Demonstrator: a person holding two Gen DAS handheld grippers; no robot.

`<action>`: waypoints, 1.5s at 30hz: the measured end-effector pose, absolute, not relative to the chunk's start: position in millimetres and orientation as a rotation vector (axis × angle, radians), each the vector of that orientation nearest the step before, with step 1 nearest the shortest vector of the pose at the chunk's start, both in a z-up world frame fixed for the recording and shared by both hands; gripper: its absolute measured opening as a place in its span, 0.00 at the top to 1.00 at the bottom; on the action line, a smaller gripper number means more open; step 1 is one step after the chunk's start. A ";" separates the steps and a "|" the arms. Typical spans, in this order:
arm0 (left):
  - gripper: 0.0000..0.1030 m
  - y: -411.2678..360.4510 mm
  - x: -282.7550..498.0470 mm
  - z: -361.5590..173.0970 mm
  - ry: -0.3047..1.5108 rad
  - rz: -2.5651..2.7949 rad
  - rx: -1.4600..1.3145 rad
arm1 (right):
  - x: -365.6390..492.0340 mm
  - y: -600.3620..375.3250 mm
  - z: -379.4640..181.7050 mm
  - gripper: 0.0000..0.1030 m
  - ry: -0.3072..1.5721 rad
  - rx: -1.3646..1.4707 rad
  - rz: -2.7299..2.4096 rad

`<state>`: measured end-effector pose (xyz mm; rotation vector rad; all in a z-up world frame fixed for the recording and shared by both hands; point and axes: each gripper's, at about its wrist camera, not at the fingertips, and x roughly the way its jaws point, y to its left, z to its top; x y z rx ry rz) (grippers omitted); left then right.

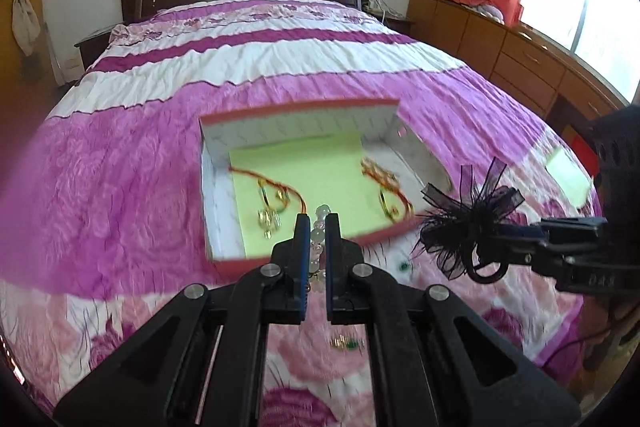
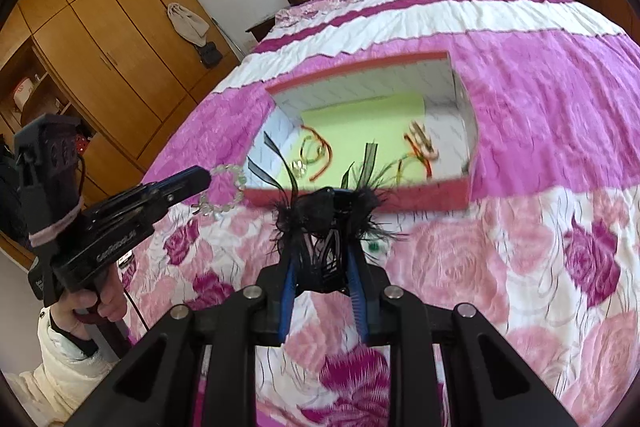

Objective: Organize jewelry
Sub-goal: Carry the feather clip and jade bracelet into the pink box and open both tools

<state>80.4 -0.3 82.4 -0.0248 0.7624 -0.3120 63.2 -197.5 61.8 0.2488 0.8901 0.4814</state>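
The clear glass-bead bracelet [image 2: 224, 191] hangs from the left claw [image 1: 317, 223], pinched between narrow jaws just short of the near rim of the red-edged open cardboard box with a pale green liner [image 1: 384, 233]. The black feather-and-ribbon hair clip [image 1: 468, 223] is clamped in the right claw [image 2: 334, 199], beside the same rim. Red-and-gold cord bracelets [image 1: 280, 193] already lie on the liner.

Judgement: each piece should be carried fully over the rim and lowered onto a bare patch of liner before the jaws part, so nothing tangles with the cords. The clip's loose feathers may snag on the pads.

A small green-stone earring [image 1: 346, 343] remains on the pink floral bedspread [image 1: 120, 187].

Writing: white lettering on the left tool body, too blurred to read reliably.
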 end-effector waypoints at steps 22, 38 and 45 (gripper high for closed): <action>1.00 -11.1 189.7 39.6 0.809 -0.242 -0.050 | 189.9 -181.8 29.9 0.75 0.854 0.244 0.405; 1.00 -5.8 225.0 -2.8 0.883 -0.186 -0.041 | 230.8 -170.8 -6.9 0.74 0.917 0.228 0.351; 0.99 -6.7 223.1 -1.1 0.882 -0.177 -0.018 | 234.9 -175.4 -5.0 0.68 0.916 0.257 0.320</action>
